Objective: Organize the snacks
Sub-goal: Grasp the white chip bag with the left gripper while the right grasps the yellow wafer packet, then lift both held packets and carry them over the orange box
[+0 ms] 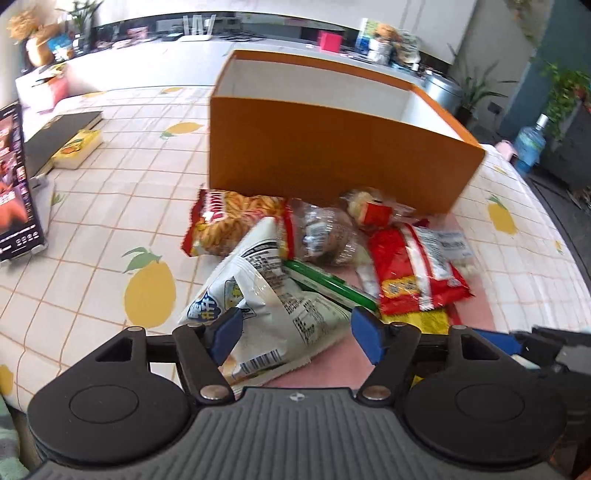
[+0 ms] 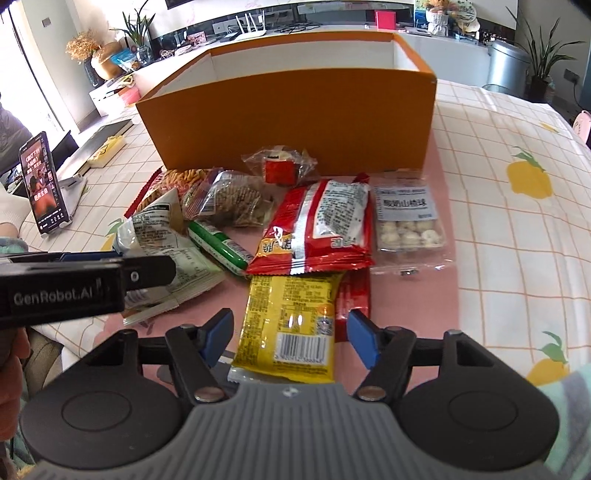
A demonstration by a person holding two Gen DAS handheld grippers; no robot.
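Behind the snack heap stands the orange box (image 2: pixel 288 114), open-topped, presumably to receive everything. Before its front wall, the white bag (image 1: pixel 266 306) lies between the spread jaws of the left gripper (image 1: pixel 291 332), ungripped; the right gripper (image 2: pixel 290 334) likewise straddles the yellow packet (image 2: pixel 291 325), not yet clamped.

A home living room; ahead of the claws a lemon-print tablecloth (image 2: pixel 517 155), beyond it a white sideboard (image 1: pixel 155 66) with potted plants (image 2: pixel 138 27), a router (image 2: pixel 249 26).
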